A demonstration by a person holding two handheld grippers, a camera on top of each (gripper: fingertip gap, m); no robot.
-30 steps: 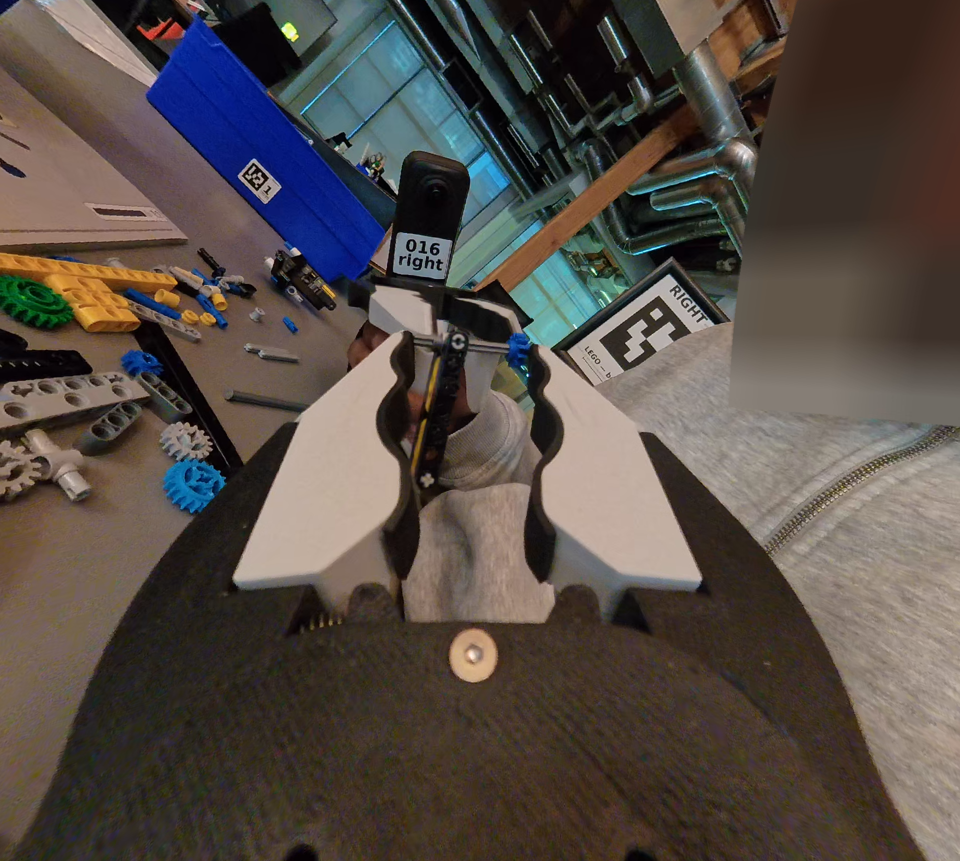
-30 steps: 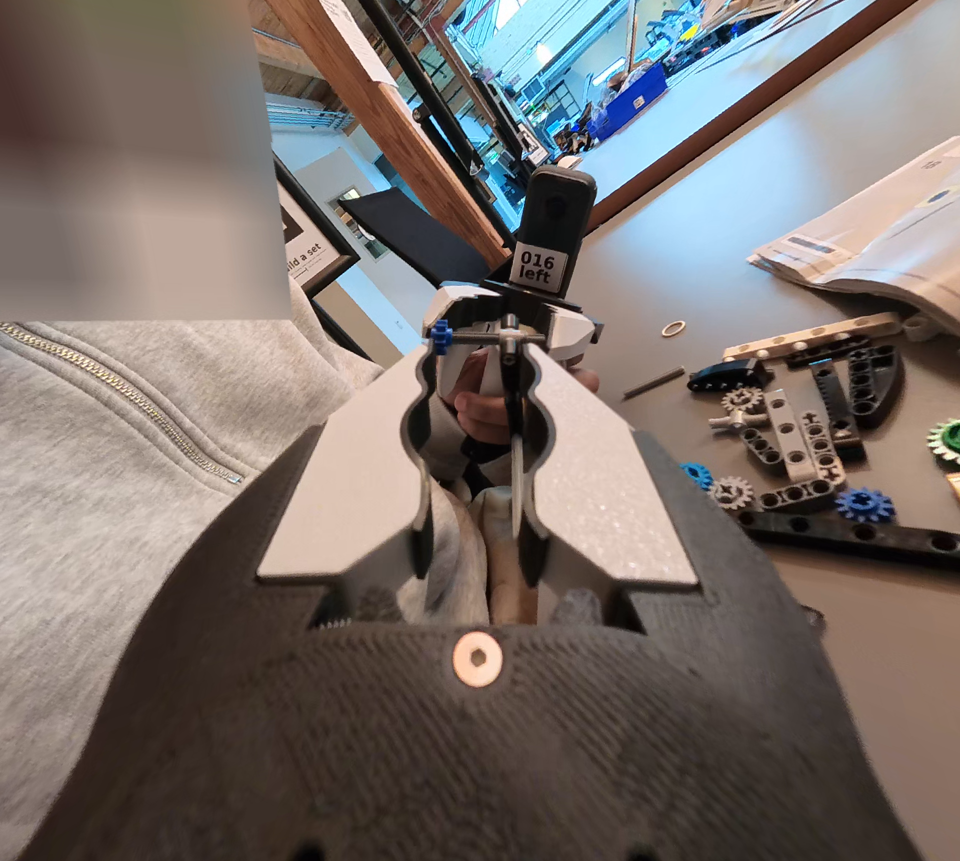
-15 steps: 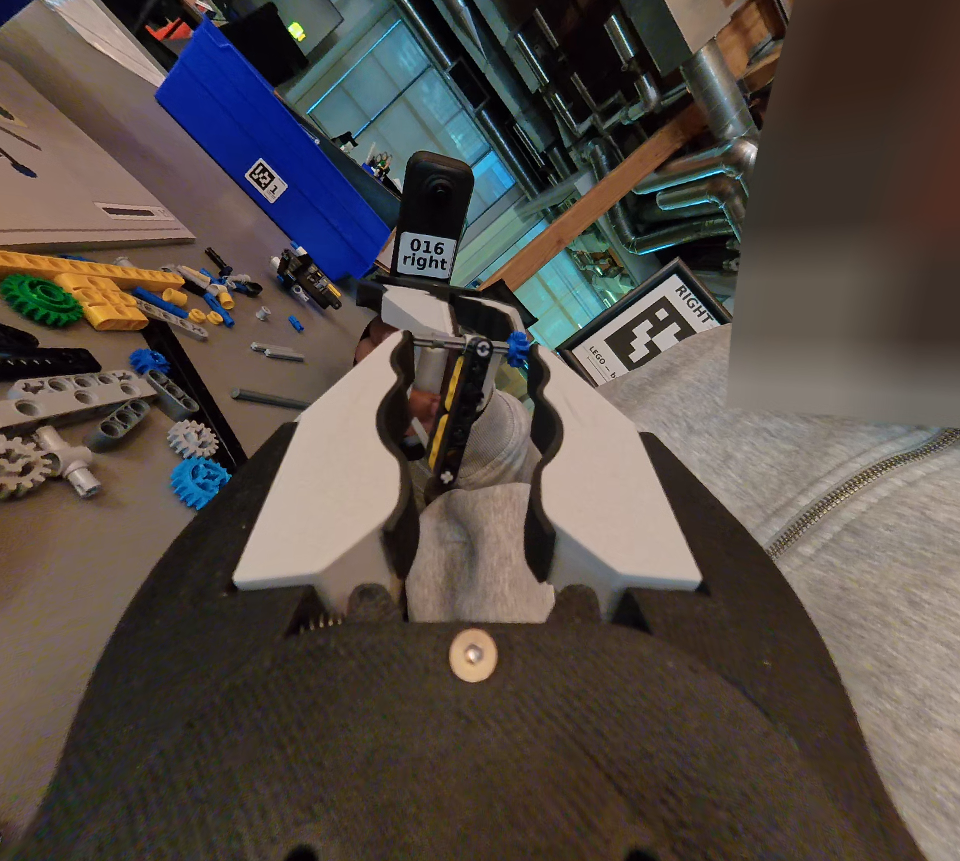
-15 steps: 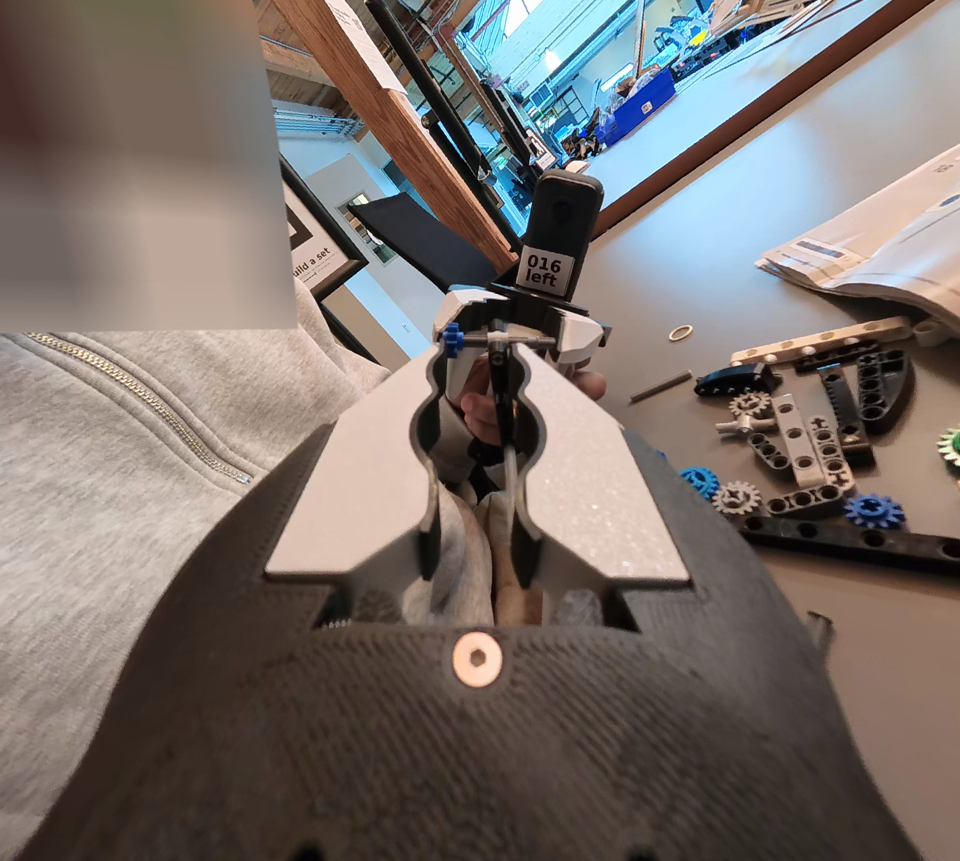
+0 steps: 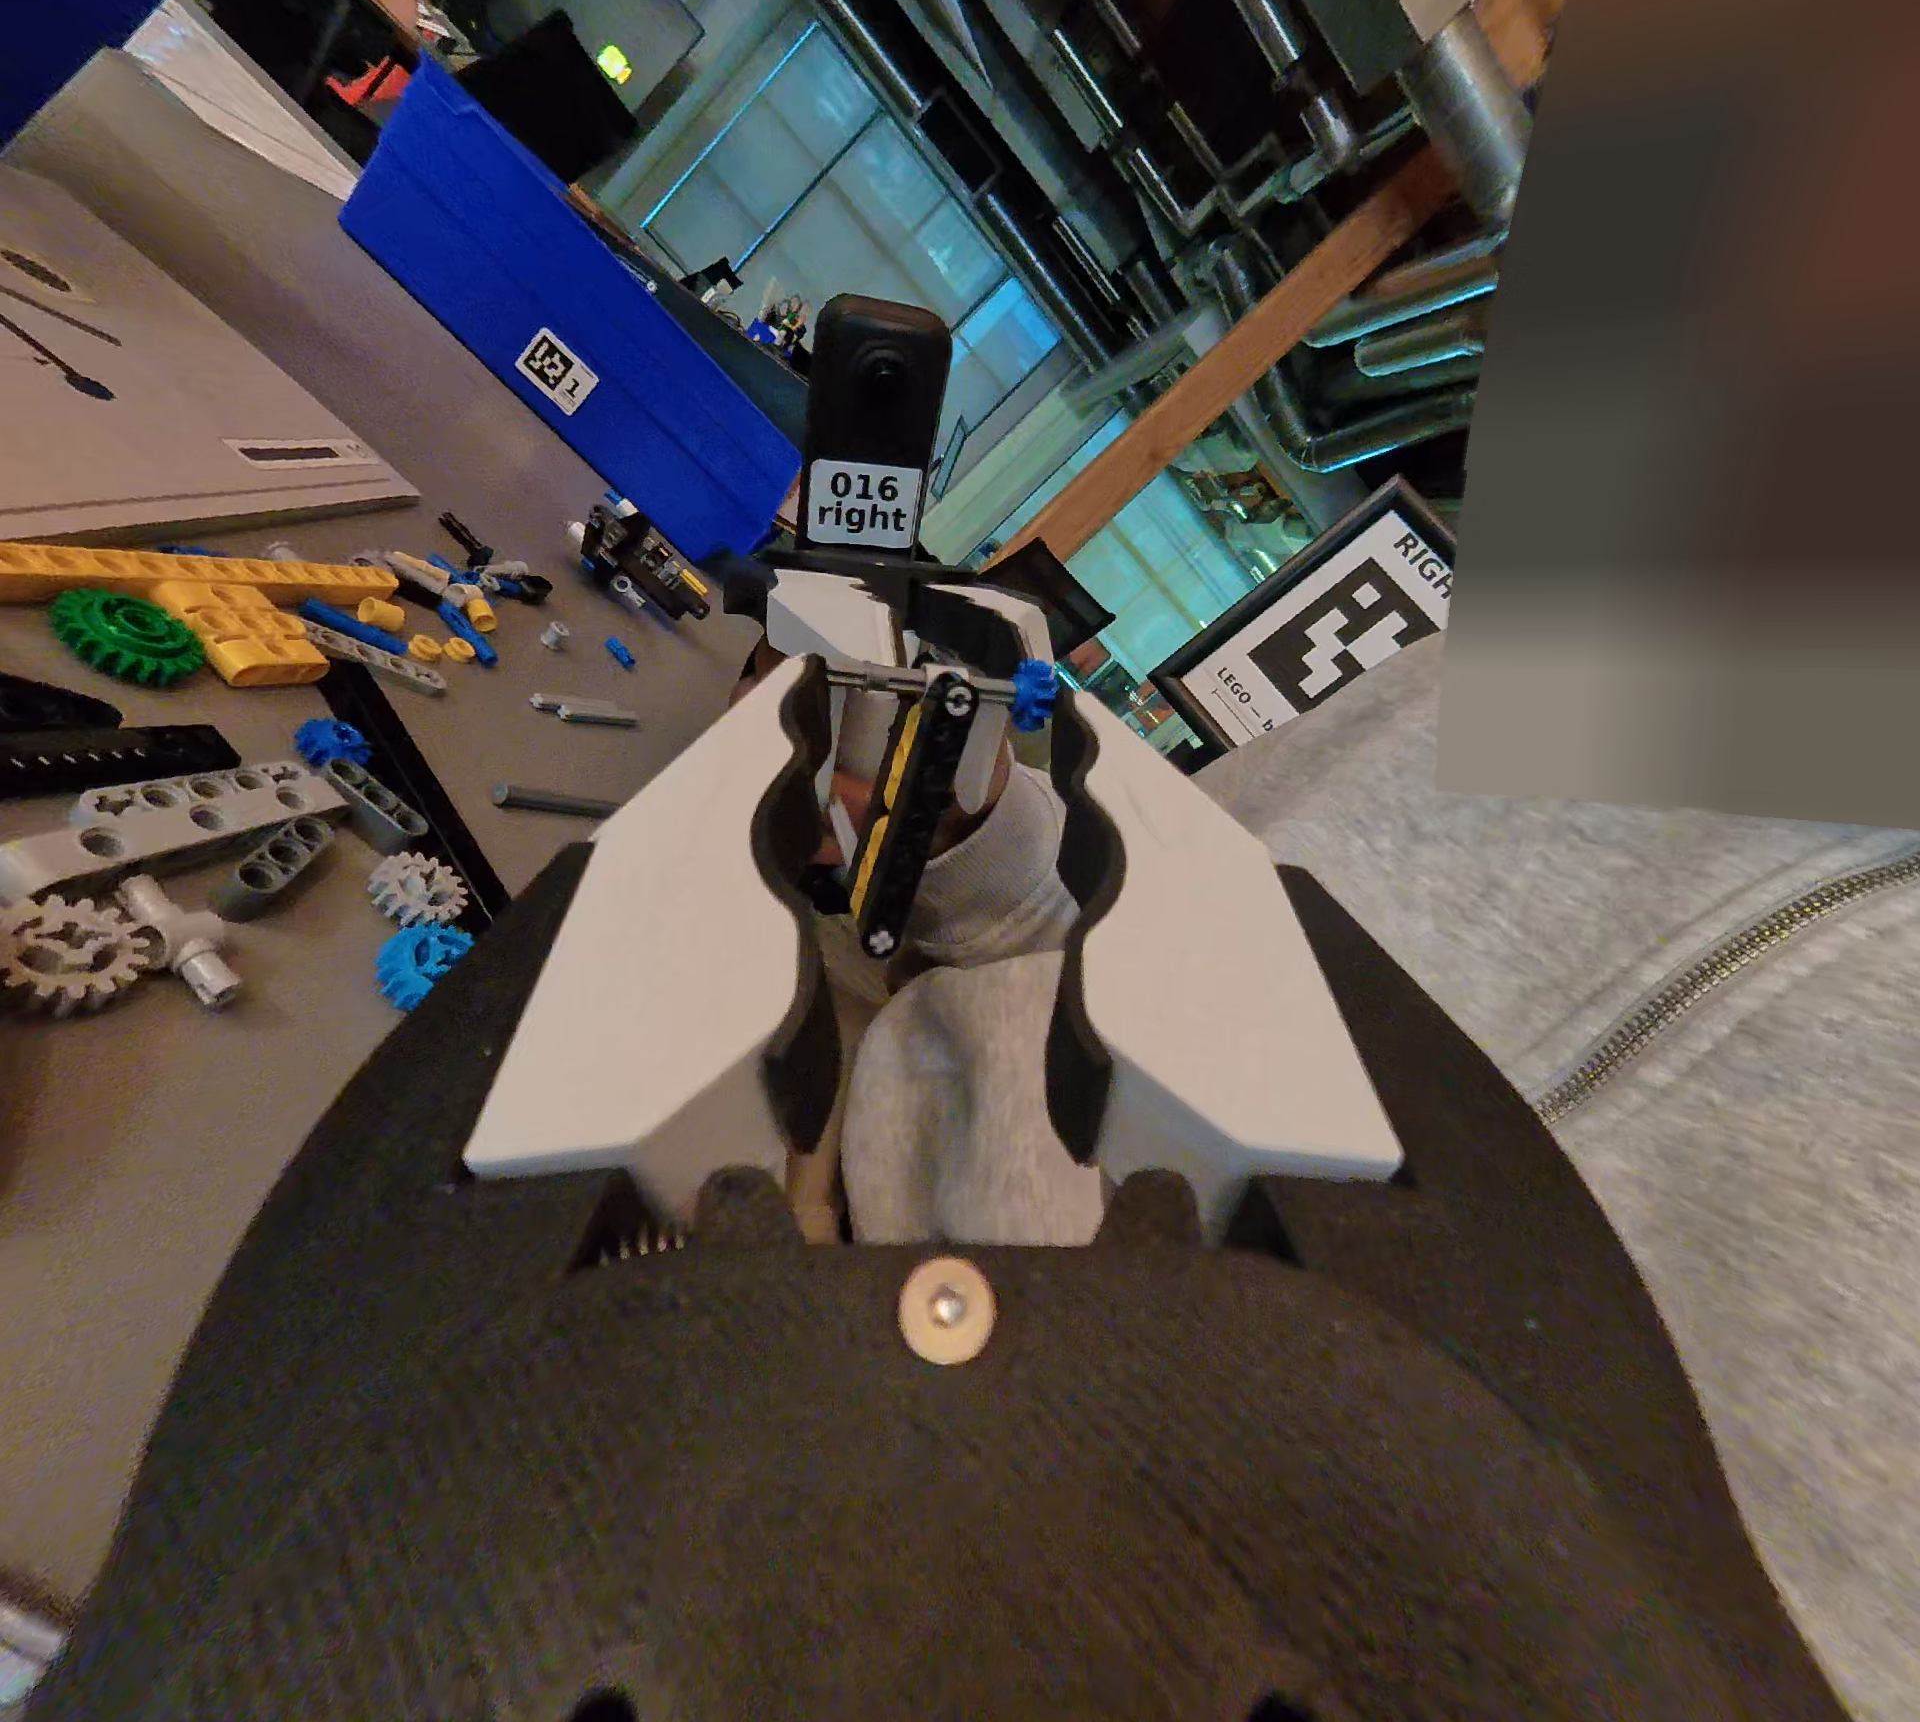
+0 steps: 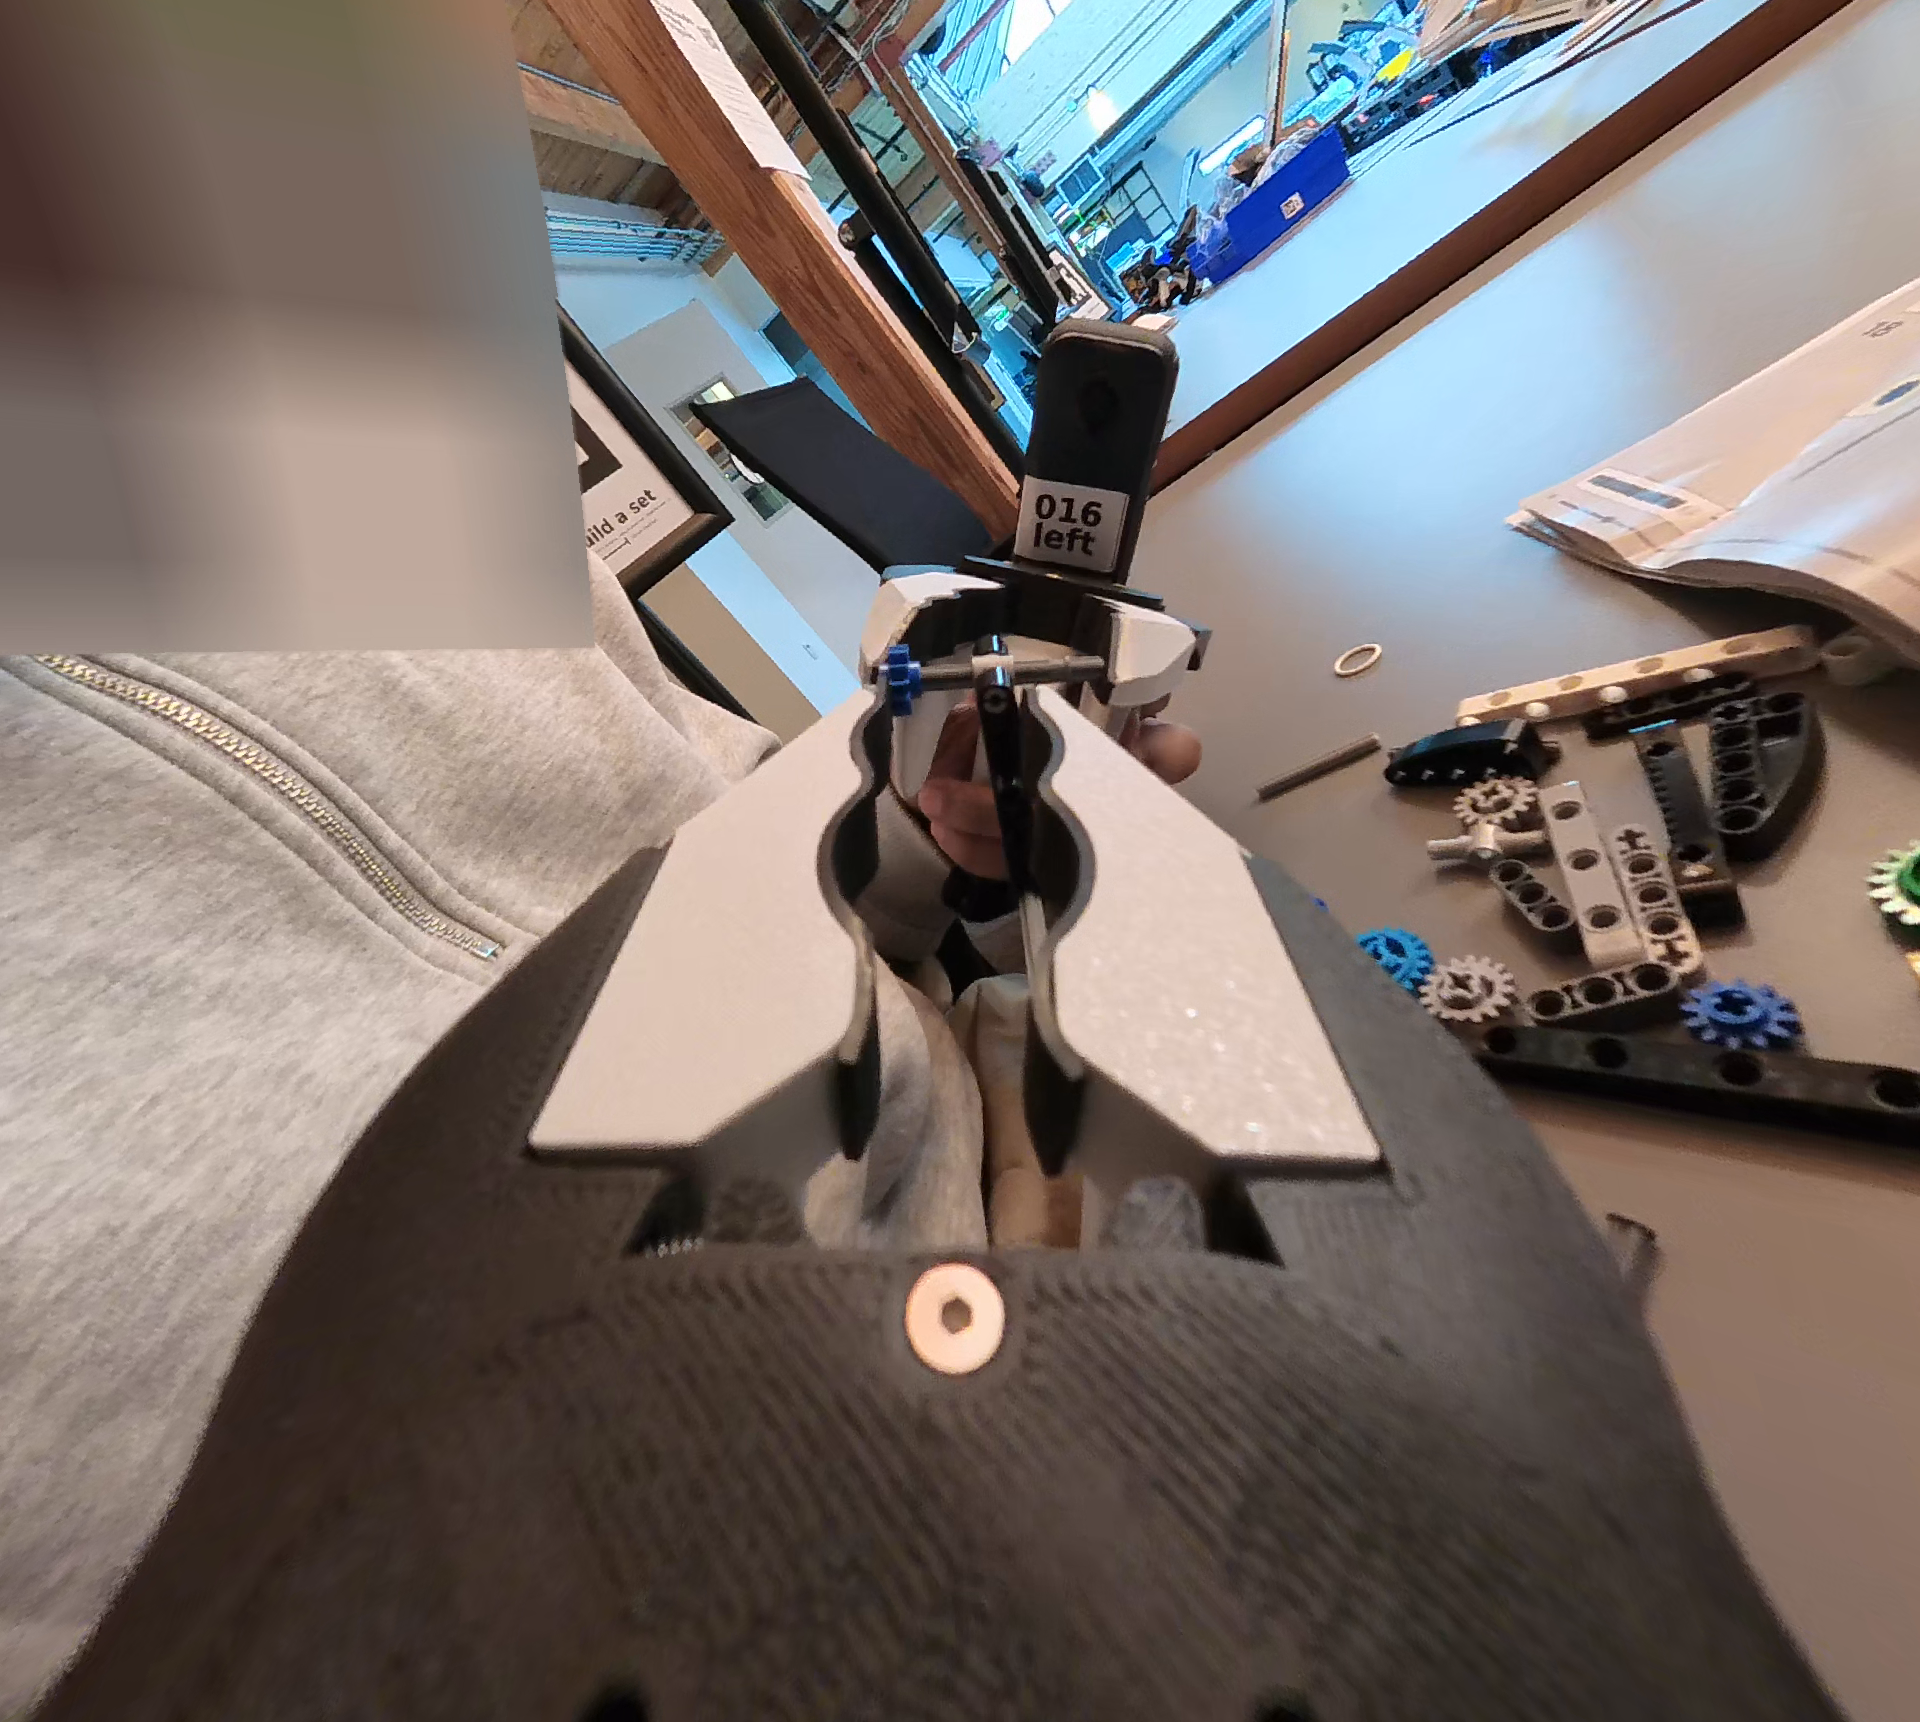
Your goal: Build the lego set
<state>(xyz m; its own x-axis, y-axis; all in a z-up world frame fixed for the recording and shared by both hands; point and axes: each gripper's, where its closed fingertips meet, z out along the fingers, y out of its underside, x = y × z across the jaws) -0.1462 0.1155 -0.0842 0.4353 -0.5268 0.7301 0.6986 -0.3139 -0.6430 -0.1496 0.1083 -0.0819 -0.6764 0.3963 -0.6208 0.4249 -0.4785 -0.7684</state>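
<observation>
**Both grippers meet at 1 axle above the lap**

The left gripper has its 2 fingers set partly apart, and a thin grey axle lies straight across the gap at their tips. A small blue gear sits on one end of the axle, just beside one fingertip. A black beam with a yellow edge hangs from the axle and tilts down between the fingers.

The right gripper faces it tip to tip, its jaws also partly apart. The beam runs down close along one inner face. From these angles I cannot tell which gripper actually clamps the axle or the beam.

Behind both tools is a grey zipped sweatshirt.

On the grey table lie loose parts: a green gear, yellow beams, grey beams, a grey gear and 2 blue gears. A booklet lies farther off.

A blue bin stands on the table beyond the parts; its contents are hidden.
</observation>
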